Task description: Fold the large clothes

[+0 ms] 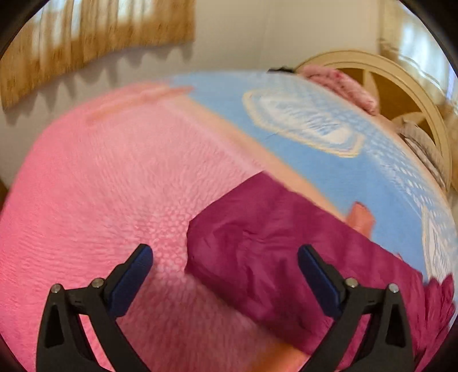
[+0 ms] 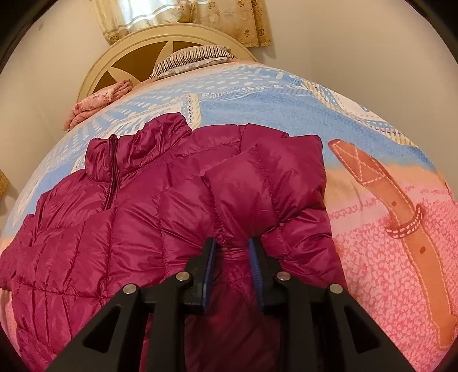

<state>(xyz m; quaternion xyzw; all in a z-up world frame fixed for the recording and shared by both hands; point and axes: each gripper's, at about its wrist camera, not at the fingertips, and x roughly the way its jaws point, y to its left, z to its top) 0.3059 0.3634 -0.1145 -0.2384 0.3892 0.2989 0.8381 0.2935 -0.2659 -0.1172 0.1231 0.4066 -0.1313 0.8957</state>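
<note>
A magenta quilted puffer jacket (image 2: pixel 177 206) lies spread on a bed, its glossy shell stitched into puffy panels, with a stand-up collar and a dark zipper running down the front. One sleeve (image 2: pixel 269 183) is folded in across the body. The right gripper (image 2: pixel 232 251) points down at that sleeve's cuff end; its blue-padded fingers (image 2: pixel 209 257) stand narrow with a bunched fold of the shiny fabric between them, the pads seeming to press on it. The left gripper (image 1: pixel 224 266) hovers with its fingers wide apart and nothing between them, above the jacket's edge (image 1: pixel 257 251) and the bedspread (image 1: pixel 100 171); that view is blurred. The bedspread is soft and nubbly, pink with a pebbled print on one part, pale blue with white dotted patterns on the other, and a printed tan belt strap (image 2: pixel 400 214). A rounded cream headboard (image 2: pixel 120 48) with brown cut-out panels rises behind a striped pillow (image 2: pixel 194 57) and a folded pink floral cloth (image 2: pixel 97 100). Beige patterned curtains (image 2: pixel 200 17) hang above.
</note>
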